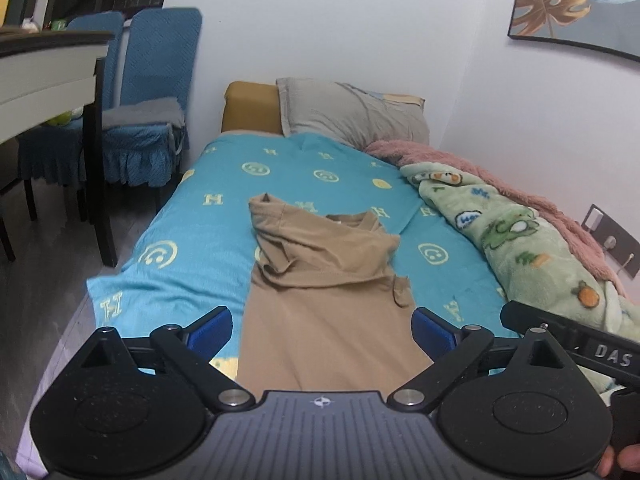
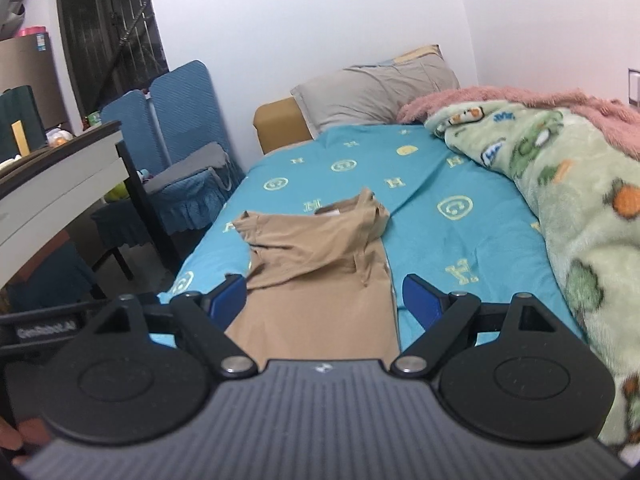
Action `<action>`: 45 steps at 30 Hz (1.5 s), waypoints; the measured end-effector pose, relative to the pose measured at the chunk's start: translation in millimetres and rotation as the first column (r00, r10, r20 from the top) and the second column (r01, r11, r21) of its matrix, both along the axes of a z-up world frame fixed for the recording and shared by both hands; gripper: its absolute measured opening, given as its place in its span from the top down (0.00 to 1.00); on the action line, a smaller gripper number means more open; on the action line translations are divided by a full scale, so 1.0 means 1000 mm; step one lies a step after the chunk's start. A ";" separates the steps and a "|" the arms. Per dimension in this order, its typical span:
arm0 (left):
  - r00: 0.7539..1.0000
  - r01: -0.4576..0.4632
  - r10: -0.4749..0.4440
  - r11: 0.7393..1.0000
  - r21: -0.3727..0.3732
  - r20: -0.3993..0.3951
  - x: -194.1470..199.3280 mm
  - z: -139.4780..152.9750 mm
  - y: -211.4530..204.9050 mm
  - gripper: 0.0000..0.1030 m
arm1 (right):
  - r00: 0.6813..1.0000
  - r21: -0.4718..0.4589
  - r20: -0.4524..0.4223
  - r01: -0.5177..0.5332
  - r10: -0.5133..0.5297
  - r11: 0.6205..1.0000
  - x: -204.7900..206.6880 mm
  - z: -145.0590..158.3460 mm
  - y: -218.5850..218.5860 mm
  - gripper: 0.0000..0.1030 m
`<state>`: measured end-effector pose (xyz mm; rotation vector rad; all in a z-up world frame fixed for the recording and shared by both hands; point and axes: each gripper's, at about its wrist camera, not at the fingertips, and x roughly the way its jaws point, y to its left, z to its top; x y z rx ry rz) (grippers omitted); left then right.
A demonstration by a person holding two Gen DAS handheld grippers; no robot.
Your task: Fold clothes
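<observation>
A tan T-shirt [image 1: 328,292] lies lengthwise on the blue patterned bed sheet [image 1: 208,216], its sleeves folded in over the chest and its collar at the far end. It also shows in the right wrist view [image 2: 320,264]. My left gripper [image 1: 322,326] is open and empty, above the shirt's near part, blue pads on either side of it. My right gripper [image 2: 324,296] is open and empty, also above the shirt's near part. The other gripper's black body [image 1: 568,340] shows at the right of the left wrist view.
A grey pillow [image 1: 352,112] lies at the bed's head. A green and pink blanket [image 1: 520,232] is bunched along the right side by the wall. Blue-covered chairs [image 1: 152,100] and a white table [image 1: 48,68] stand left of the bed.
</observation>
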<state>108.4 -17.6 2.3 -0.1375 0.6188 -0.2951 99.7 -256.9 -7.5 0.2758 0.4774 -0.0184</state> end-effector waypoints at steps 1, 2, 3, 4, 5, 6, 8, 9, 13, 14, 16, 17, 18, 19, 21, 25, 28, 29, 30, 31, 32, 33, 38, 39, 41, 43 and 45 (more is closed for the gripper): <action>1.000 0.002 -0.002 1.000 -0.021 -0.017 -0.002 -0.003 0.004 0.05 | 1.000 0.000 -0.003 0.014 -0.014 1.000 -0.001 -0.002 -0.001 0.16; 0.999 0.003 -0.005 0.999 -0.043 -0.035 -0.003 -0.006 0.008 0.05 | 1.000 0.005 -0.003 0.030 -0.030 1.000 -0.002 -0.002 -0.001 0.16; 0.999 0.000 -0.003 0.999 -0.054 -0.048 -0.005 -0.009 0.010 0.05 | 0.999 0.018 -0.004 0.043 -0.043 0.999 -0.002 -0.003 -0.003 0.16; 0.998 -0.003 0.000 0.998 -0.055 -0.057 -0.007 -0.012 0.013 0.05 | 0.999 0.031 -0.009 0.052 -0.052 0.998 -0.001 -0.004 -0.006 0.16; 0.998 -0.003 0.000 0.999 -0.052 -0.066 -0.008 -0.016 0.014 0.05 | 0.998 0.041 -0.016 0.059 -0.058 0.997 0.000 -0.006 -0.007 0.16; 0.997 -0.002 -0.002 0.999 -0.051 -0.078 -0.008 -0.020 0.016 0.05 | 0.998 0.051 -0.024 0.066 -0.065 0.996 0.000 -0.008 -0.009 0.16; 0.995 -0.001 -0.004 0.999 -0.049 -0.102 -0.009 -0.028 0.018 0.05 | 0.997 0.055 -0.038 0.073 -0.071 0.996 0.002 -0.011 -0.010 0.16; 0.993 0.000 -0.005 0.999 -0.045 -0.118 -0.008 -0.032 0.019 0.05 | 0.996 0.057 -0.047 0.074 -0.071 0.996 0.003 -0.013 -0.011 0.16; 0.982 -0.007 -0.004 0.998 -0.059 -0.187 -0.002 -0.050 0.021 0.05 | 0.994 0.081 -0.085 0.081 -0.074 0.993 0.007 -0.018 -0.014 0.16; 0.977 -0.016 0.000 0.997 -0.073 -0.212 0.001 -0.055 0.023 0.05 | 0.993 0.092 -0.094 0.083 -0.075 0.992 0.007 -0.020 -0.016 0.16; 0.960 -0.042 0.004 0.990 -0.132 -0.279 0.008 -0.070 0.028 0.05 | 0.991 0.110 -0.108 0.090 -0.078 0.990 0.007 -0.023 -0.018 0.16; 0.947 -0.054 -0.004 0.984 -0.172 -0.322 0.012 -0.079 0.030 0.05 | 0.990 0.118 -0.115 0.094 -0.080 0.989 0.007 -0.024 -0.020 0.16; 0.930 -0.067 -0.017 0.974 -0.216 -0.367 0.017 -0.088 0.033 0.06 | 0.990 0.125 -0.120 0.095 -0.080 0.988 0.008 -0.025 -0.020 0.16; 0.912 -0.082 -0.032 0.962 -0.259 -0.408 0.021 -0.096 0.036 0.06 | 0.989 0.132 -0.125 0.094 -0.078 0.987 0.008 -0.026 -0.021 0.16; 0.885 -0.126 -0.037 0.940 -0.316 -0.465 0.028 -0.110 0.040 0.06 | 0.988 0.146 -0.133 0.093 -0.074 0.985 0.009 -0.027 -0.023 0.16; 0.819 -0.221 -0.051 0.891 -0.396 -0.571 0.044 -0.135 0.044 0.06 | 0.987 0.169 -0.147 0.092 -0.067 0.981 0.011 -0.030 -0.026 0.16; 0.802 -0.297 -0.046 0.834 -0.464 -0.596 0.050 -0.149 0.050 0.06 | 0.986 0.184 -0.152 0.095 -0.067 0.978 0.011 -0.031 -0.028 0.16; 0.806 -0.311 -0.043 0.818 -0.484 -0.590 0.051 -0.151 0.051 0.06 | 0.986 0.191 -0.152 0.096 -0.068 0.977 0.010 -0.032 -0.029 0.16; 0.809 -0.317 -0.043 0.808 -0.496 -0.586 0.051 -0.152 0.053 0.07 | 0.985 0.212 -0.156 0.101 -0.068 0.972 0.010 -0.033 -0.031 0.16; 0.812 -0.323 -0.043 0.799 -0.508 -0.583 0.051 -0.154 0.054 0.09 | 0.984 0.245 -0.163 0.108 -0.069 0.963 0.011 -0.036 -0.034 0.16; 0.814 -0.328 -0.043 0.789 -0.519 -0.579 0.052 -0.156 0.055 0.13 | 0.983 0.278 -0.170 0.116 -0.070 0.954 0.011 -0.039 -0.037 0.16; 0.817 -0.334 -0.043 0.779 -0.531 -0.576 0.052 -0.157 0.056 0.16 | 0.982 0.311 -0.178 0.123 -0.070 0.943 0.011 -0.042 -0.040 0.16; 0.818 -0.373 -0.040 0.722 -0.582 -0.573 0.051 -0.165 0.065 0.35 | 0.975 0.466 -0.213 0.162 -0.067 0.870 0.012 -0.055 -0.055 0.16; 0.817 -0.382 -0.036 0.715 -0.586 -0.576 0.051 -0.166 0.066 0.40 | 0.973 0.495 -0.220 0.170 -0.066 0.852 0.012 -0.058 -0.058 0.16; 0.811 -0.400 -0.025 0.704 -0.587 -0.584 0.052 -0.168 0.067 0.46 | 0.970 0.551 -0.234 0.185 -0.062 0.813 0.013 -0.063 -0.064 0.15; 0.808 -0.424 -0.008 0.687 -0.590 -0.589 0.053 -0.171 0.070 0.49 | 0.967 0.605 -0.247 0.201 -0.058 0.771 0.013 -0.068 -0.070 0.15; 0.807 -0.448 0.016 0.669 -0.594 -0.590 0.055 -0.172 0.074 0.50 | 0.960 0.690 -0.276 0.230 -0.045 0.687 0.013 -0.082 -0.072 0.14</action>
